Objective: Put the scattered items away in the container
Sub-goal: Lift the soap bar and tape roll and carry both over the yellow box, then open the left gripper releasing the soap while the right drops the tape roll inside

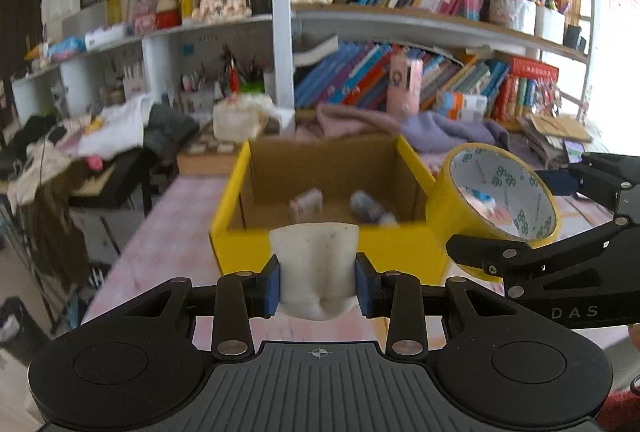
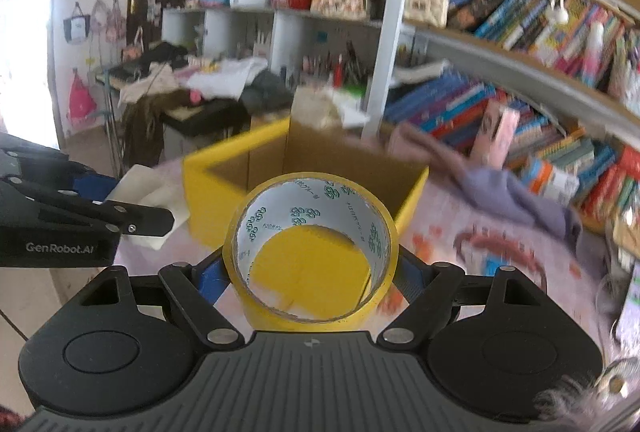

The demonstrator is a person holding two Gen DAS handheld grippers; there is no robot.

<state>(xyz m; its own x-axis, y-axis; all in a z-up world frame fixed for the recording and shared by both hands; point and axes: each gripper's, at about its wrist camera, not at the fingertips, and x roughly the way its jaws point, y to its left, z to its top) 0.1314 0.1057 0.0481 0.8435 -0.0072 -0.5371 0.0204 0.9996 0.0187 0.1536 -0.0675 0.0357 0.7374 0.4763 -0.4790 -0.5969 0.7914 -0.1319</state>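
A yellow cardboard box with a brown inside stands on the pink table, just ahead of both grippers; it also shows in the right wrist view. Two small items lie on its floor. My left gripper is shut on a soft white object, held before the box's near wall. My right gripper is shut on a roll of yellow tape, held near the box's right corner; the tape shows in the left wrist view too.
Pink and lilac cloths lie behind the box. Shelves of books stand at the back. A cluttered side desk with clothes is at the left. The pink table runs left of the box.
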